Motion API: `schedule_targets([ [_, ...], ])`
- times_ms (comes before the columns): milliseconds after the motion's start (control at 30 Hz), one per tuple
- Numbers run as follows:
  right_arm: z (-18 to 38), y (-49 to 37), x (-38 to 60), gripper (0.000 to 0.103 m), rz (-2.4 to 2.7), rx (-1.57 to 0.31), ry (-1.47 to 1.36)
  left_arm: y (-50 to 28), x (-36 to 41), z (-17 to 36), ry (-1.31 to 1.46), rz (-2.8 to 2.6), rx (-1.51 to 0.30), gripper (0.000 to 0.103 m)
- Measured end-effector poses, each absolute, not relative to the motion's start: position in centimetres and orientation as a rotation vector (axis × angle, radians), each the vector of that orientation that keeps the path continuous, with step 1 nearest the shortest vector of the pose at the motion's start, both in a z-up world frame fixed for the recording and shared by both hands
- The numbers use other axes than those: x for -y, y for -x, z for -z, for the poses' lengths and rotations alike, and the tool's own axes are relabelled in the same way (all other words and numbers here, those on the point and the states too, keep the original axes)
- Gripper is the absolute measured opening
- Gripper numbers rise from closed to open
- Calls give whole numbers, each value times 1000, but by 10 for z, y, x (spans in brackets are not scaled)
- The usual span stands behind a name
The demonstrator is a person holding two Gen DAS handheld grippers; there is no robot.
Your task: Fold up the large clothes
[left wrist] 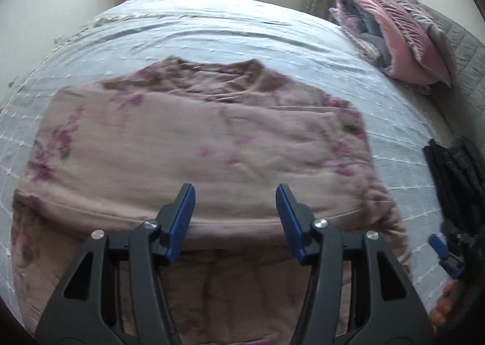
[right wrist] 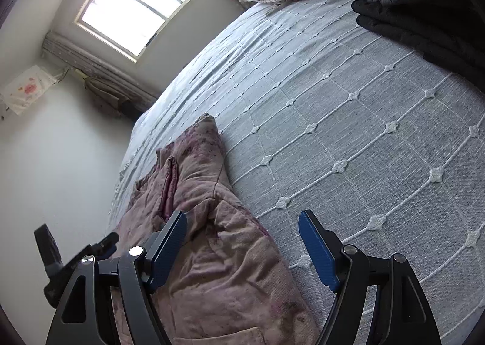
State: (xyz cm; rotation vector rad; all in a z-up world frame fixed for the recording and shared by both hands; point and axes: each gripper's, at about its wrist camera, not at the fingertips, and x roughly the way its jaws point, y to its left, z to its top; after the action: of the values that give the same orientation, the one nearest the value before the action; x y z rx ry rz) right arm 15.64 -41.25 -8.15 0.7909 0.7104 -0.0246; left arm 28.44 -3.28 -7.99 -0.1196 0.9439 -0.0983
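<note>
Both claws spread, holding nothing: left claw [left wrist: 235,219] over pink padded jacket [left wrist: 194,144] near bed [left wrist: 212,32] edge; thick layers may slip, fold springing open.

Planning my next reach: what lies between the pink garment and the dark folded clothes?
Only bare bedspread between pink garment and dark folded clothes, per the right wrist view.

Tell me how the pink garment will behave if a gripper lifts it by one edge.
The pink garment will likely sag and drape: it lies limp and wrinkled on the bed. It looks padded and thick at its fold, so probably fairly heavy for one pinch. It seems unlikely to slide far; both fabrics look textured. Both the left gripper and right gripper are open.
</note>
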Motion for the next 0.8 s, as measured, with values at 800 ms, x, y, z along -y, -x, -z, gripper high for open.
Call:
schedule_targets([
  [800, 83, -145, 380, 77, 74, -741, -569, -62, -248, 105, 424, -114, -963, 56],
])
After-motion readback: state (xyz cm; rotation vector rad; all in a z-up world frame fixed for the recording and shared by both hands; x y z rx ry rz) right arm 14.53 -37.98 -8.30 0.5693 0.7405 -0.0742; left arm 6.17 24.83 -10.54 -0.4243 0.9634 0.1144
